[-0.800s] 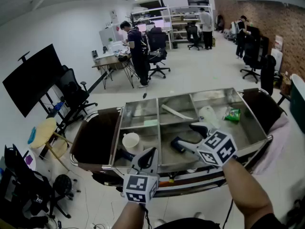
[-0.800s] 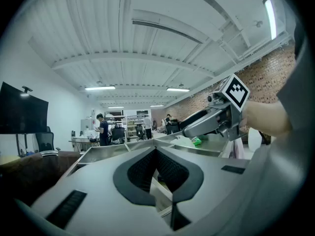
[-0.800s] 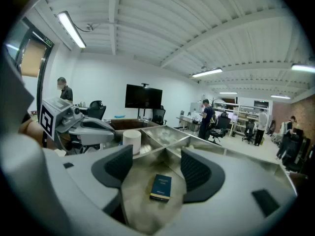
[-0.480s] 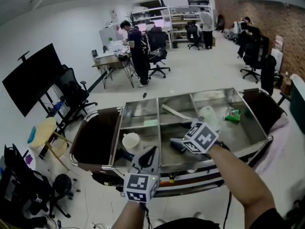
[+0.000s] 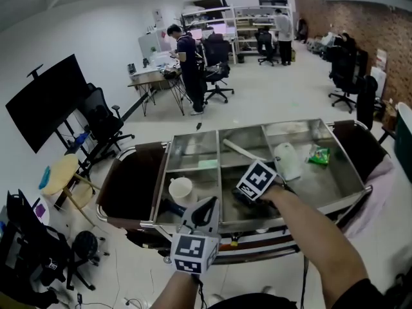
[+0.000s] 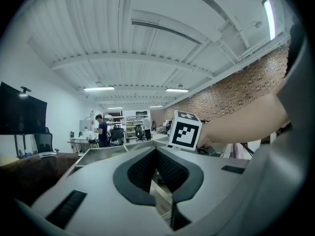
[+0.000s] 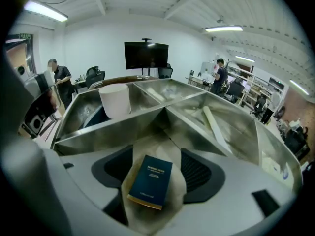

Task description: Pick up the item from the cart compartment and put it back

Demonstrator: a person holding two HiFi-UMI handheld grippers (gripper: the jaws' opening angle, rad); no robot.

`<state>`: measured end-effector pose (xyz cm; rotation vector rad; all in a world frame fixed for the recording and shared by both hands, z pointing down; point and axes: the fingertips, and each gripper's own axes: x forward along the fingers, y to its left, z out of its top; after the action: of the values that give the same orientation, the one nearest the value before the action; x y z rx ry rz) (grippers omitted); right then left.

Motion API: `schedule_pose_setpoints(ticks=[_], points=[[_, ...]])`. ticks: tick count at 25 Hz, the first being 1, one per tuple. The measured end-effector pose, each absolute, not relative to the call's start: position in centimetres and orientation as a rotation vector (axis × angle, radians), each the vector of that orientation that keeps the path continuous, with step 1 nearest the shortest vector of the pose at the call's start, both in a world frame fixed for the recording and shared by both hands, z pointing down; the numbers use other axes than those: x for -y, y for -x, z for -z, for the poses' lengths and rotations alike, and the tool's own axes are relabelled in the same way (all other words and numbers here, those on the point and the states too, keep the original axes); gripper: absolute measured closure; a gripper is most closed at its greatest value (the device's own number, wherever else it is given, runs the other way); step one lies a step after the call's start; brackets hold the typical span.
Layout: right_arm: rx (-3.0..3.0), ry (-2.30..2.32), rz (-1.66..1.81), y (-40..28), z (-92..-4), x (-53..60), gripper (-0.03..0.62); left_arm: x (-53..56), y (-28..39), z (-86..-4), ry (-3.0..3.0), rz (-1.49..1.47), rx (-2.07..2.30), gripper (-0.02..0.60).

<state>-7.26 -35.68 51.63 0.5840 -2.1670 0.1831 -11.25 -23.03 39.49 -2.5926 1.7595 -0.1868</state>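
A dark blue book [image 7: 151, 181] lies flat on the floor of the steel cart's [image 5: 358, 192] middle front compartment. My right gripper [image 7: 157, 154] stands open over it, one pad on each side, with gaps between the pads and the covers. In the head view the right gripper [image 5: 243, 197] reaches down into that compartment and its marker cube hides most of the book. My left gripper [image 5: 207, 206] hangs at the cart's front rim with its jaws together and nothing between them; in its own view the left gripper [image 6: 156, 150] points along the cart.
A white cup [image 5: 180, 188] stands in the front left compartment beside a dark object. A long white stick [image 5: 241, 150], a white bottle [image 5: 286, 160] and a green packet [image 5: 320, 154] lie further back and right. People, desks and office chairs fill the room behind.
My right gripper has swung left and dropped into the middle front compartment, ending astride the book. The left gripper has stayed at the cart's front rim.
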Motion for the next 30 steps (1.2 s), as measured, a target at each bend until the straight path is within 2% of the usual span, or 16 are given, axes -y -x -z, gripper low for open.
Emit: schedule_pose_setpoints(ticks=[9, 22, 28, 30], points=[[2.028, -0.539, -0.156, 6.9, -55.4, 35.2, 0.263, 23.1, 11.0, -39.6, 2.603, 0.189, -1.751, 0.581], [2.033, -0.532, -0.329, 6.3, -56.7, 35.1, 0.261, 23.2, 10.8, -40.1, 2.623, 0.183, -1.743, 0.581], [2.052, -0.506, -0.333, 6.5, -56.4, 34.7, 0.323, 23.1, 11.0, -40.2, 2.618, 0.189, -1.751, 0.581], [2.064, -0.514, -0.335, 6.5, -56.2, 34.7, 0.326, 22.9, 11.0, -40.2, 2.617, 0.190, -1.754, 0.581]])
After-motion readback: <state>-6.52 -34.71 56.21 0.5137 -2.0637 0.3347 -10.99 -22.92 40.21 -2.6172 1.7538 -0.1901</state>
